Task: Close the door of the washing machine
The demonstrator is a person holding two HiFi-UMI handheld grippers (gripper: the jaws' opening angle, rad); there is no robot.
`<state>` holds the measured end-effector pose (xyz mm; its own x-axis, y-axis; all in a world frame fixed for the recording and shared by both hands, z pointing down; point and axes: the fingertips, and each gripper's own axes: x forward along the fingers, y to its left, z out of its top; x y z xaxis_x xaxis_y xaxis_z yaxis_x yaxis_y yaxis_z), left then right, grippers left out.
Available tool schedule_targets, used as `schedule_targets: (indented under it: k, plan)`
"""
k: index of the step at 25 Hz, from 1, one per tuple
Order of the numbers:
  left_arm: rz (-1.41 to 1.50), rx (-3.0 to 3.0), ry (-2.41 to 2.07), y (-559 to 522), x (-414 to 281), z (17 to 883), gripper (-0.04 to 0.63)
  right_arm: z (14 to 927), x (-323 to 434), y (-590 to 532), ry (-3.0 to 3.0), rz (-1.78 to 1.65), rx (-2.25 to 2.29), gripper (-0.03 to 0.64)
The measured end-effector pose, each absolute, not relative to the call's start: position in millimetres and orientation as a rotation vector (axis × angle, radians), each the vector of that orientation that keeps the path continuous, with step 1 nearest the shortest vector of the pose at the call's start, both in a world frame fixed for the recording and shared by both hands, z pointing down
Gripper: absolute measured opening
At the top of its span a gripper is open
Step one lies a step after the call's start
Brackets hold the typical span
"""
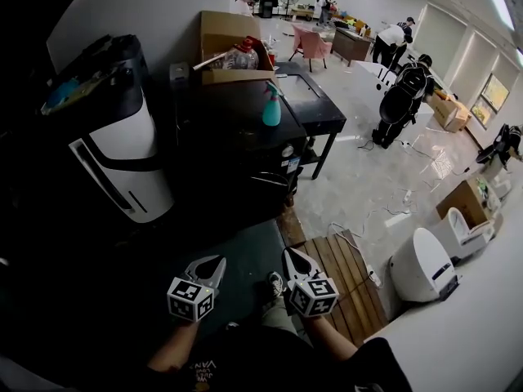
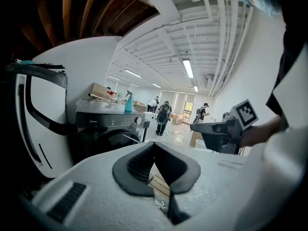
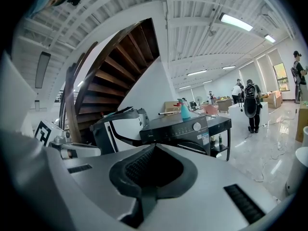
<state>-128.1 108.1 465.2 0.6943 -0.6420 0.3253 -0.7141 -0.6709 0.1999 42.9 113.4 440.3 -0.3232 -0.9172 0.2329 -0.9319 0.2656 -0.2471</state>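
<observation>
The dark front-loading washing machine [image 1: 245,141] stands ahead of me against the wall, with a teal spray bottle [image 1: 271,107] on its top. Its round door [image 1: 276,182] faces right in the head view; the dark front hides how far it stands open. The machine [image 2: 109,126] shows beyond the left gripper's jaws, and the machine [image 3: 179,128] likewise beyond the right's. My left gripper [image 1: 206,269] and right gripper [image 1: 296,261] hang side by side well short of it. Both are shut with nothing between the jaws.
A white-and-black appliance [image 1: 122,158] stands left of the machine, a cardboard box [image 1: 233,43] behind it and a black table [image 1: 315,104] to its right. A wooden pallet [image 1: 343,280] lies by my feet. White floor units [image 1: 421,268] stand at right; people work farther back.
</observation>
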Motion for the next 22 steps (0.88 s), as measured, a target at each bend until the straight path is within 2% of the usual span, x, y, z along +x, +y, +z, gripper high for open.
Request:
schedule_targets:
  k: [22]
  plan:
    - [0.289, 2.57, -1.046, 119.5, -115.1, 473.4, 0.005, 443.5, 47.7, 117.8, -2.456, 0.545, 1.783, -0.002]
